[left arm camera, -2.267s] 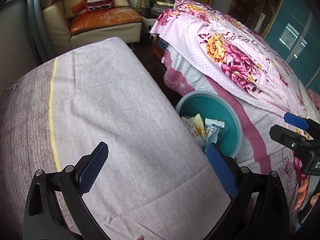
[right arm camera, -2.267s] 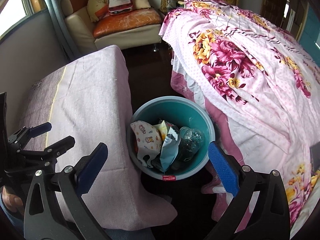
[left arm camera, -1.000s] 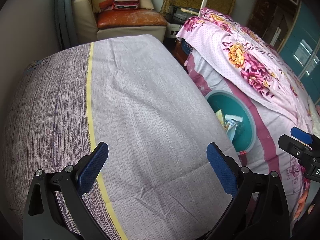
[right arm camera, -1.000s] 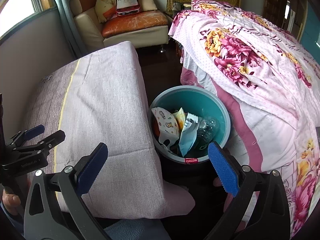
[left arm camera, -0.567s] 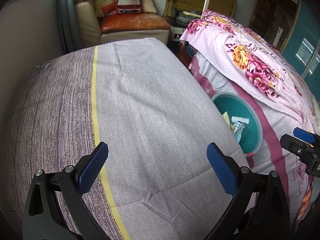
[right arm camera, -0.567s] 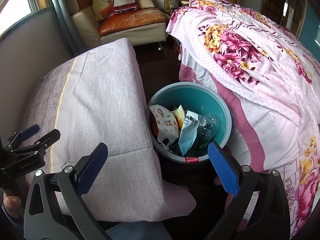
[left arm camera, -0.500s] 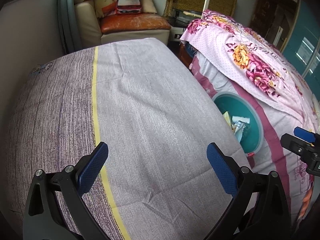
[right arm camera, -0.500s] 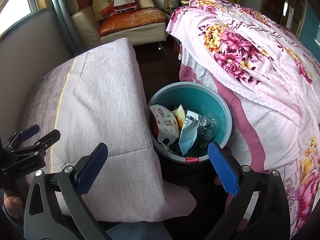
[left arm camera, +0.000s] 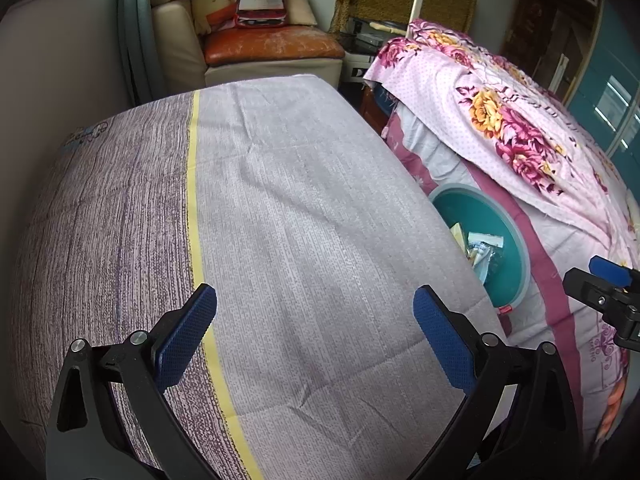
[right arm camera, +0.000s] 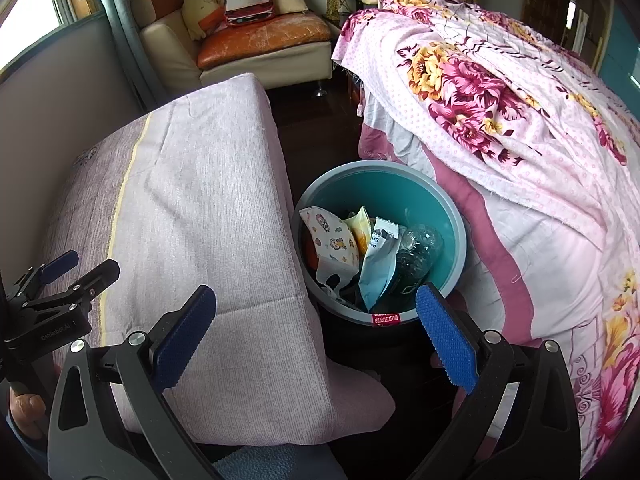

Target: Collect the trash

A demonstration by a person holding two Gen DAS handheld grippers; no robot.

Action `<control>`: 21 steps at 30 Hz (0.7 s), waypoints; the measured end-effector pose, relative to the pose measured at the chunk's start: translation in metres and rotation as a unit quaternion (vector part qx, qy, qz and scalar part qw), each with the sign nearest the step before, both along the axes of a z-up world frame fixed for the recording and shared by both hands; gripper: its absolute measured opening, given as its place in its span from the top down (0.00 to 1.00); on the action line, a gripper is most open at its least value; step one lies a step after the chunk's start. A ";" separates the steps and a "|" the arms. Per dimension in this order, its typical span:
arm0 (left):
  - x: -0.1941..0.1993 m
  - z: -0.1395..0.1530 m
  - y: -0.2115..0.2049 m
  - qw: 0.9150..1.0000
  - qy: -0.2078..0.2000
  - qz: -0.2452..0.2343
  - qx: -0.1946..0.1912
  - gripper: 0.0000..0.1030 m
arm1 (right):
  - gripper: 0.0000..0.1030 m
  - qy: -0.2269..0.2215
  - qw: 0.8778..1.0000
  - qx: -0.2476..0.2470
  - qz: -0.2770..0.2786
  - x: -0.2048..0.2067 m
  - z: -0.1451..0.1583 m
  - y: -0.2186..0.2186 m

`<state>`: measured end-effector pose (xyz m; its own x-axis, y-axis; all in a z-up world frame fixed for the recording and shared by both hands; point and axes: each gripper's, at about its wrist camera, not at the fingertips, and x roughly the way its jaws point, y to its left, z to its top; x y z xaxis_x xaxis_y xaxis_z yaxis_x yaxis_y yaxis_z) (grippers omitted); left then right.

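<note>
Since no loose trash is seen on the cloth-covered table in either wrist view, the step in hand is judged to be a last check of the surface, or the end of the task; the check is best done by the table being swept from its far edge near the sofa to its near edge, and along the yellow stripe on the left side of the cloth, before anything is reached for; the dark floor between table and bed should also be looked over, though little of it is shown. The trash is found inside the teal bin, which stands on the floor just beside the right edge of the table and against the bed's side; a printed wrapper, a pale pouch and a clear plastic bottle are made out there. The left tongs are spread wide over the near part of the table; nothing is held between the blue pads, and whether the cloth is touched cannot be told. The right tongs are likewise spread wide and empty, held above the table's near right corner and the bin's near rim; no contact is seen.
</note>
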<state>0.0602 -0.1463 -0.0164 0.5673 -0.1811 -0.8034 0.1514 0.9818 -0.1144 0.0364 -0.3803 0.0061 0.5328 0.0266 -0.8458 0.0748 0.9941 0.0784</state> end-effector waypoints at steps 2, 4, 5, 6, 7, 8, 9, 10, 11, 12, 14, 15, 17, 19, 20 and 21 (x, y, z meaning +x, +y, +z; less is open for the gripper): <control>0.000 0.000 0.001 1.000 0.000 0.002 -0.001 0.04 | 0.07 0.001 1.000 0.000 0.000 0.000 0.000 0.000; 0.000 -0.001 0.002 1.000 0.001 0.003 -0.002 0.04 | 0.07 0.001 1.000 0.001 0.000 0.000 -0.001 0.000; 0.000 -0.001 0.002 1.000 0.002 0.004 -0.002 0.04 | 0.07 0.002 1.000 0.001 0.000 0.000 -0.001 0.000; 0.000 -0.001 0.002 1.000 0.002 0.004 -0.002 0.04 | 0.07 0.001 1.000 0.001 0.000 0.000 -0.001 0.000; 0.000 -0.001 0.003 1.000 0.002 0.004 -0.003 0.04 | 0.07 0.002 1.000 0.001 0.001 0.000 -0.001 0.000; 0.000 -0.001 0.003 1.000 0.001 0.003 -0.002 0.04 | 0.07 0.002 1.000 0.001 0.001 0.000 -0.001 0.000; 0.000 -0.001 0.003 1.000 0.002 0.003 -0.002 0.04 | 0.07 0.003 1.000 0.001 0.001 0.000 -0.002 0.000; 0.000 -0.001 0.003 1.000 0.001 0.003 -0.002 0.04 | 0.07 0.003 1.000 0.001 0.001 0.001 -0.002 0.000; 0.000 -0.001 0.003 1.000 0.001 0.003 -0.002 0.04 | 0.07 0.003 1.000 0.001 0.001 0.001 -0.003 0.000; 0.000 -0.001 0.003 1.000 0.001 0.003 -0.001 0.04 | 0.07 0.003 1.000 0.001 0.001 0.001 -0.003 0.000; 0.000 -0.001 0.003 1.000 0.001 0.003 -0.001 0.04 | 0.07 0.003 1.000 0.001 0.001 0.001 -0.002 0.000; 0.000 -0.001 0.003 1.000 0.001 0.004 -0.001 0.04 | 0.07 0.003 1.000 0.001 0.001 0.001 -0.003 0.000; 0.000 -0.001 0.003 1.000 0.002 0.003 -0.002 0.04 | 0.07 0.003 1.000 0.001 0.001 0.001 -0.002 0.000; 0.000 -0.001 0.003 1.000 0.002 0.003 -0.001 0.04 | 0.07 0.003 1.000 0.001 0.001 0.002 -0.002 0.001; 0.000 -0.001 0.003 1.000 0.001 0.003 -0.001 0.04 | 0.07 0.004 1.000 0.001 0.001 0.002 -0.003 0.001; 0.000 -0.001 0.003 1.000 0.001 0.003 -0.001 0.04 | 0.07 0.003 1.000 0.001 0.001 0.002 -0.002 0.001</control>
